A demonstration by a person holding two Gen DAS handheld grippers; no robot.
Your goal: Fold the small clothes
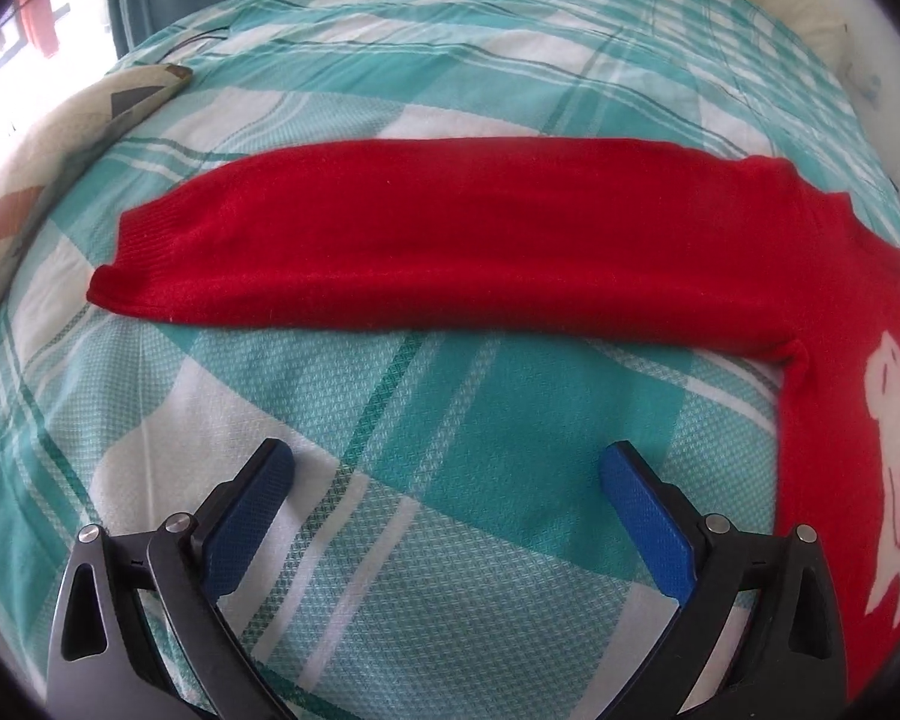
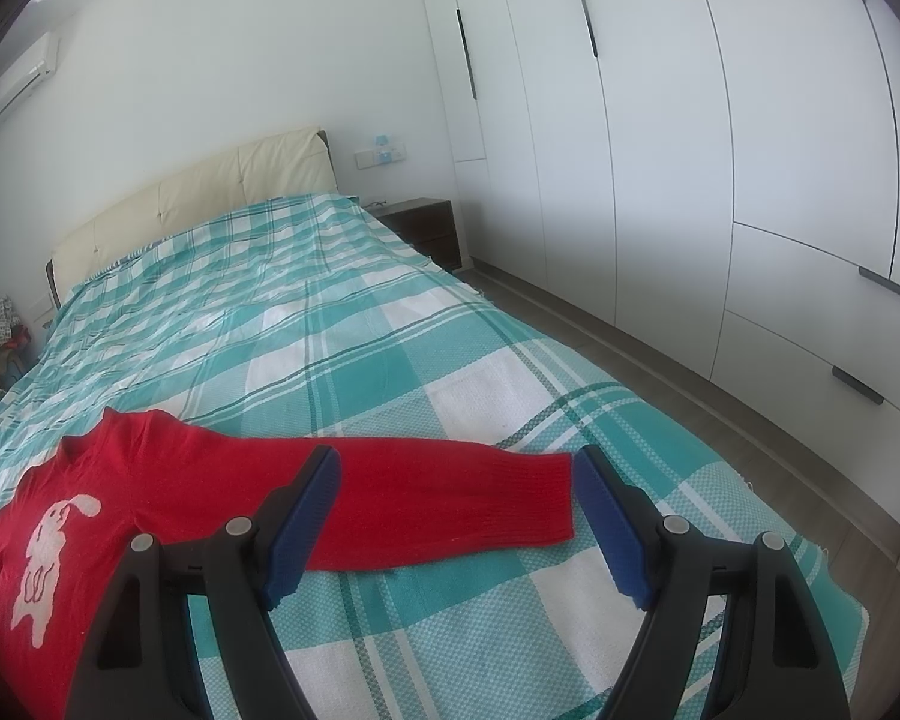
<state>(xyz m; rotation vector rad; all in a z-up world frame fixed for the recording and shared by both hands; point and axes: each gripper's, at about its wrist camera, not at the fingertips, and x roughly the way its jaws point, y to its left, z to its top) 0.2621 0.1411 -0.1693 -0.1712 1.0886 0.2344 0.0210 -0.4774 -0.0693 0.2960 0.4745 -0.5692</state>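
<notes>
My left tool (image 1: 447, 465) and right tool (image 2: 456, 474) gape apart over the fuzzy red knit sweater (image 1: 450, 240), flat on the waffle-weave plaid bedspread (image 1: 450, 420).

we note a bed (image 2: 342, 324) under a teal-and-white checked cover, a cream padded headboard (image 2: 198, 204), white wardrobes (image 2: 690, 180) along one wall, a dark nightstand (image 2: 426, 228), a wall air conditioner (image 2: 15, 84), and daylight.
</notes>
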